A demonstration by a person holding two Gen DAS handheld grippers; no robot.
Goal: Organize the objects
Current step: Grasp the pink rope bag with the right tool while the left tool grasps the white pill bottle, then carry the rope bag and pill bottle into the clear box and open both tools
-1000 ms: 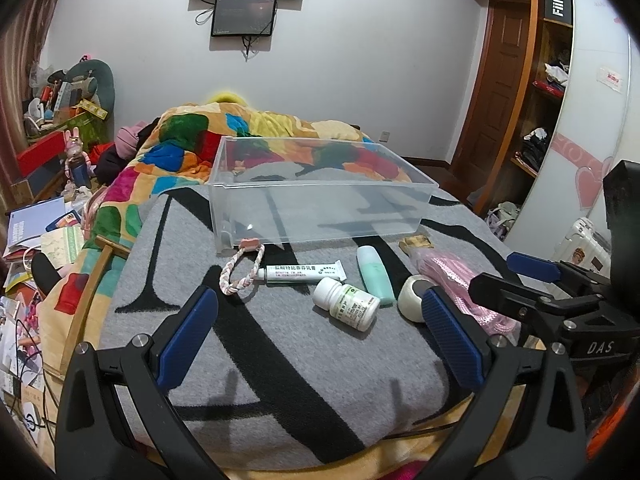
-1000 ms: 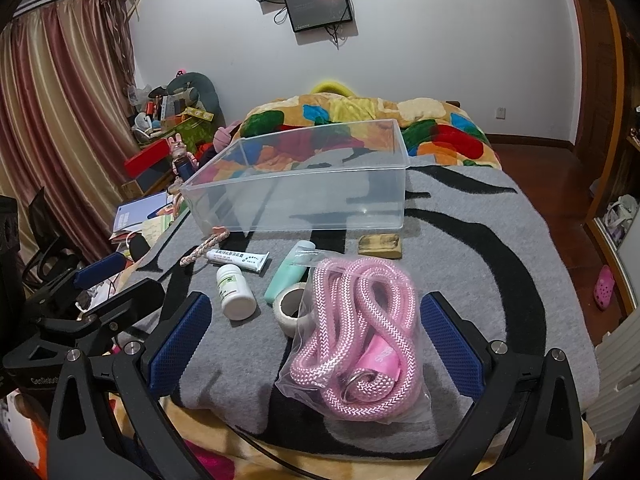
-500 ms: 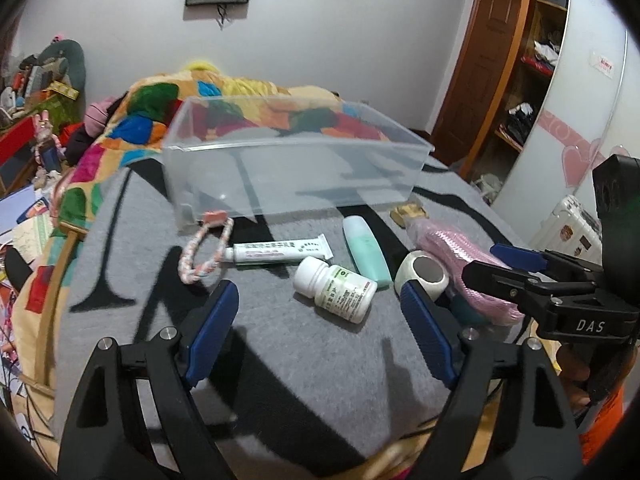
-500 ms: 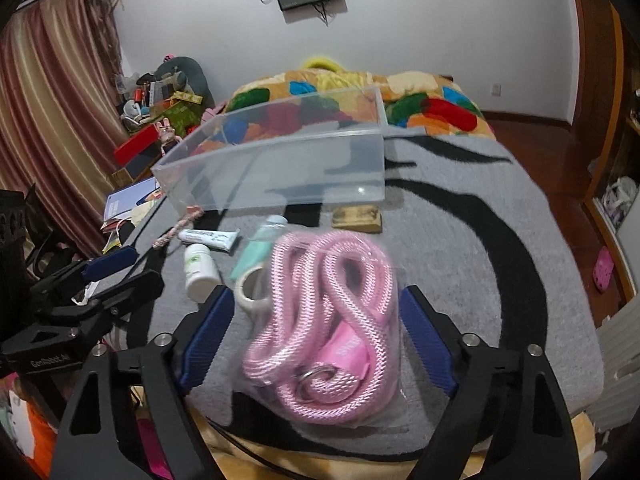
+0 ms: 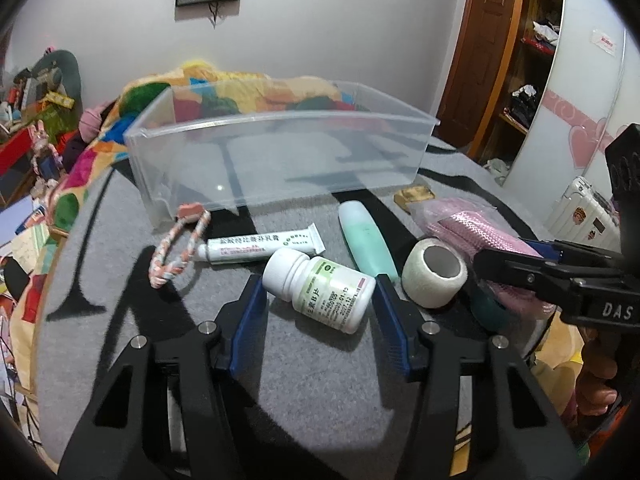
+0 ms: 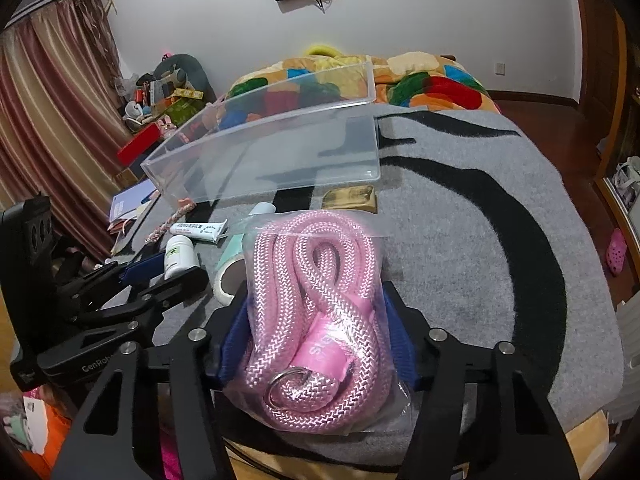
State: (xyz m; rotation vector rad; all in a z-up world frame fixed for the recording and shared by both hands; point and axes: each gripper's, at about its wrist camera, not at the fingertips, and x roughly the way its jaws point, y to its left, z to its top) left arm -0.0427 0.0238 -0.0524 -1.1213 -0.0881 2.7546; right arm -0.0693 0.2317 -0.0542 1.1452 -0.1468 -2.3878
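Two grasps are forming at once on the grey blanket. At centre frame, the left hand-held gripper (image 5: 319, 300) straddles the white plastic pill bottle (image 5: 320, 289), jaws part open, pads apparently not yet pressing. The right hand-held gripper (image 6: 316, 334) has its pads against the bagged pink braided rope (image 6: 316, 308). Best squeeze both squarely, then lift over the near wall of the clear plastic bin (image 5: 280, 156) in the upper middle.
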